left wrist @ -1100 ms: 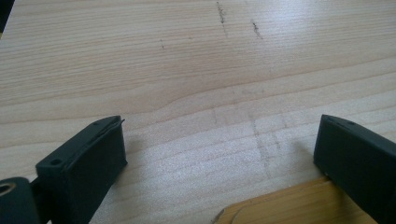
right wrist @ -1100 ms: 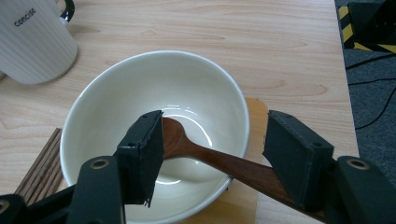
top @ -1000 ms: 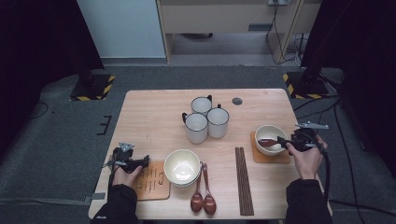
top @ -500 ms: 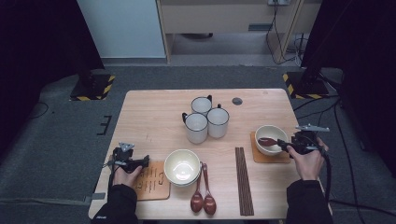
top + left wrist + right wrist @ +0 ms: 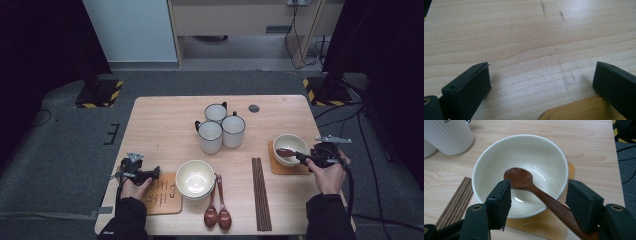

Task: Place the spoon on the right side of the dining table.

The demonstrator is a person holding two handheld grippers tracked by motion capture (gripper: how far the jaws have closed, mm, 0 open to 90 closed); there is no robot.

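A white bowl (image 5: 499, 160) stands on a wooden coaster (image 5: 536, 225) at the table's right side. A dark wooden spoon (image 5: 519, 177) lies in it, its handle leaning over the near rim. My right gripper (image 5: 539, 190) is open, one jaw on each side of that handle, and neither pad touches it. In the high view, the bowl (image 5: 290, 142), spoon (image 5: 286, 152) and right gripper (image 5: 302, 157) sit together. My left gripper (image 5: 541, 72) is open and empty over bare table, by the edge of a second coaster (image 5: 574, 110). It rests at the front left (image 5: 155, 172).
A second white bowl (image 5: 194, 177) sits at the front centre beside the printed coaster (image 5: 162, 195). Two wooden spoons (image 5: 216, 210) and a bundle of dark chopsticks (image 5: 261, 192) lie to its right. Three white mugs (image 5: 220, 127) stand mid-table; one mug (image 5: 449, 135) is near the right bowl.
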